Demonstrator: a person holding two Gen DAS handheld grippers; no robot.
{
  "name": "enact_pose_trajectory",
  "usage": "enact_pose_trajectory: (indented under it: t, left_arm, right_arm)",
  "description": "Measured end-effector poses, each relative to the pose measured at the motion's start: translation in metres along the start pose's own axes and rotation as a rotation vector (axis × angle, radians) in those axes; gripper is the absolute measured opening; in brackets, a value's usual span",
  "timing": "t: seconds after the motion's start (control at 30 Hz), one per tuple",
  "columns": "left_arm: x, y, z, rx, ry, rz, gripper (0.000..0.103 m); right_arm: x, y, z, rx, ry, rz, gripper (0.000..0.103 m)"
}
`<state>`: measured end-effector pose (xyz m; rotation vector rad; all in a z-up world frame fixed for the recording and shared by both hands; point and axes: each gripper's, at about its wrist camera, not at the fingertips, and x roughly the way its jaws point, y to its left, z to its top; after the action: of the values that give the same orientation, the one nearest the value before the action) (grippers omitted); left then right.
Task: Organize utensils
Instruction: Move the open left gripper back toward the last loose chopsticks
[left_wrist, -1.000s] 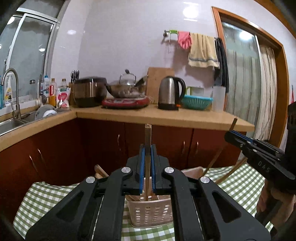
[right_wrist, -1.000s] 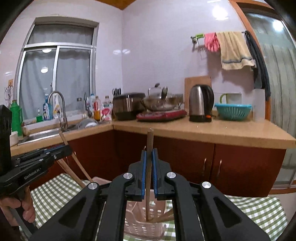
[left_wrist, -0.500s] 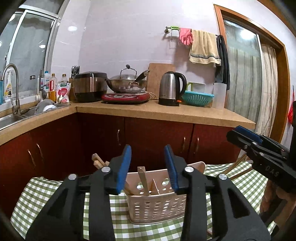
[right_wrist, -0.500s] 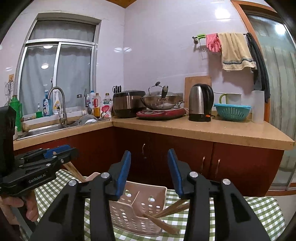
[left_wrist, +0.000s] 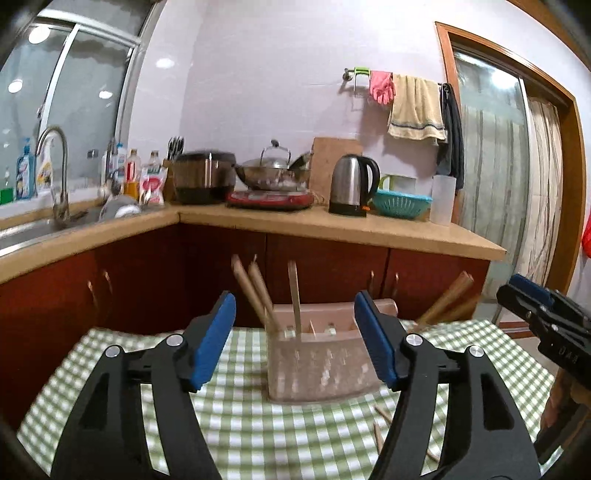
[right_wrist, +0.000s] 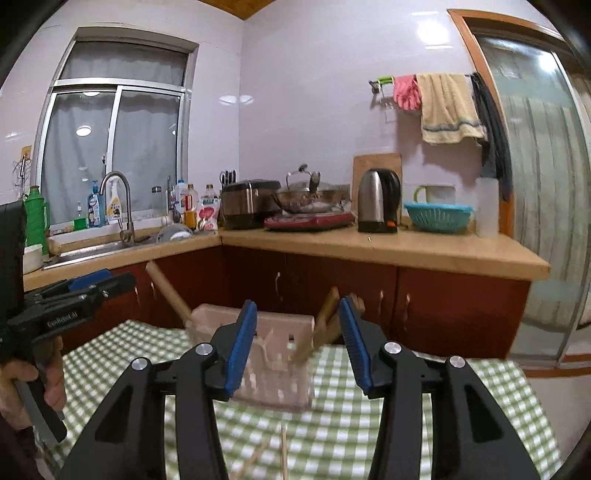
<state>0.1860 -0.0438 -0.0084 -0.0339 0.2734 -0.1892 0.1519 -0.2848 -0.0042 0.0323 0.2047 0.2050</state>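
Both claws, clamped on a chopstick each a second ago, now opening, nothing between jaws: left claw (left_wrist: 295, 338), right claw (right_wrist: 297, 345). Released chopsticks (left_wrist: 295, 295) stand in holder (left_wrist: 317, 365), frame centre; strays (right_wrist: 283, 454) remain on surface, lower centre

Pale tiled walls (right_wrist: 303, 110) meet above an L-shaped counter (right_wrist: 406, 251) on red-brown cabinets (right_wrist: 458, 310). A curtained window (right_wrist: 114, 155) sits over the sink (right_wrist: 92, 251); ceiling lights glare on the tiles.
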Motion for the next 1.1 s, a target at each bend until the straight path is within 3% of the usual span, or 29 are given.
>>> enact_pose_trajectory:
  t: [0.43, 0.67, 0.9, 1.1]
  left_arm:
    - [-0.049, -0.016, -0.094, -0.017, 0.131, 0.041, 0.065]
    - [-0.055, -0.025, -0.138, -0.002, 0.212, 0.037, 0.065]
    - [-0.053, -0.031, -0.165, 0.0, 0.277, 0.026, 0.065]
    - [-0.052, -0.043, -0.177, 0.015, 0.308, -0.004, 0.065]
  right_arm:
    - [-0.048, -0.001, -0.106, 0.037, 0.18, -0.026, 0.046]
    - [-0.047, 0.0, -0.153, 0.051, 0.282, -0.009, 0.035]
    - [-0.043, -0.007, -0.179, 0.076, 0.347, -0.019, 0.029]
    - [-0.039, -0.006, -0.184, 0.064, 0.399, -0.022, 0.009]
